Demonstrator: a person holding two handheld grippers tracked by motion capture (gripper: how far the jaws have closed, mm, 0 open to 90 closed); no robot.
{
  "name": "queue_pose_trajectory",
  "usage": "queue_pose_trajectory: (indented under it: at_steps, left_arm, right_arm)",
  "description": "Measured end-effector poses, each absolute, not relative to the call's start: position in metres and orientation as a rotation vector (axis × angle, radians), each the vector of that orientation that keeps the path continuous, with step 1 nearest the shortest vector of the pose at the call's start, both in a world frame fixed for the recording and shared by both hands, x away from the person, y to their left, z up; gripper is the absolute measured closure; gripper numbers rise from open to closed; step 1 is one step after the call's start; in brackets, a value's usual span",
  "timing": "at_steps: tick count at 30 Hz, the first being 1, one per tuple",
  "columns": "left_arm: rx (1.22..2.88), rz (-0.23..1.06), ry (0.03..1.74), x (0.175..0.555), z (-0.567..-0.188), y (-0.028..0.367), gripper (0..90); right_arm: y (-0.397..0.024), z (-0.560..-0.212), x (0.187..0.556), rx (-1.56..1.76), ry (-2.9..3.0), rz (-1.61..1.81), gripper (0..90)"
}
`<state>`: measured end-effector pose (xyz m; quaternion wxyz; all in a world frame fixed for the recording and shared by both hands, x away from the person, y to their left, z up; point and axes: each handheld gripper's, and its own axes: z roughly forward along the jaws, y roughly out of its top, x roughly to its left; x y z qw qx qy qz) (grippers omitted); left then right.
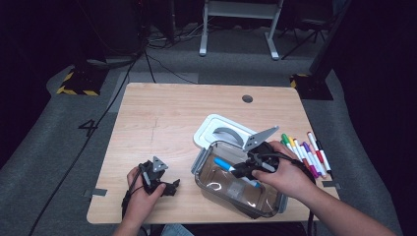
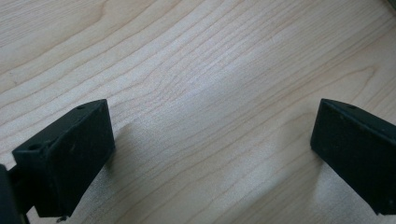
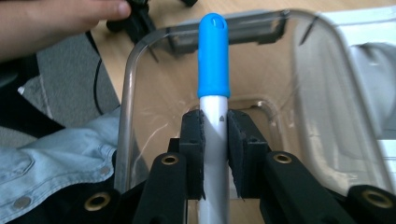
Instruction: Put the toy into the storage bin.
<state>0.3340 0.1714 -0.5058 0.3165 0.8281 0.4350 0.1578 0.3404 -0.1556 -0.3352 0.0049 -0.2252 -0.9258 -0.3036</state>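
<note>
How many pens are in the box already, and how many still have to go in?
The clear box looks empty inside, its lid off and lying behind it. The right tool grips the blue-capped marker over the box. About six markers wait on the table. The left tool rests open.

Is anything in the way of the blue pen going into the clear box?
Nothing visible. The right claw holds the blue-capped white marker over the open clear plastic box. Its white lid lies behind the box on the table.
</note>
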Motion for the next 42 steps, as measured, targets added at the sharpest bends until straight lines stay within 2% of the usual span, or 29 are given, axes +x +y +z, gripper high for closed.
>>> queue_pose_trajectory:
  at_steps: [16, 42]
  left_arm:
    - [2.18, 0.415, 1.145, 0.334, -0.506, 0.171, 0.0]
    - [2.18, 0.416, 1.145, 0.334, -0.506, 0.171, 0.0]
  right_arm:
    - [-0.121, -0.372, 0.345, -0.661, -2.913, -0.626, 77.3]
    - [-0.1, -0.432, 0.355, -0.663, -2.841, -0.402, 77.2]
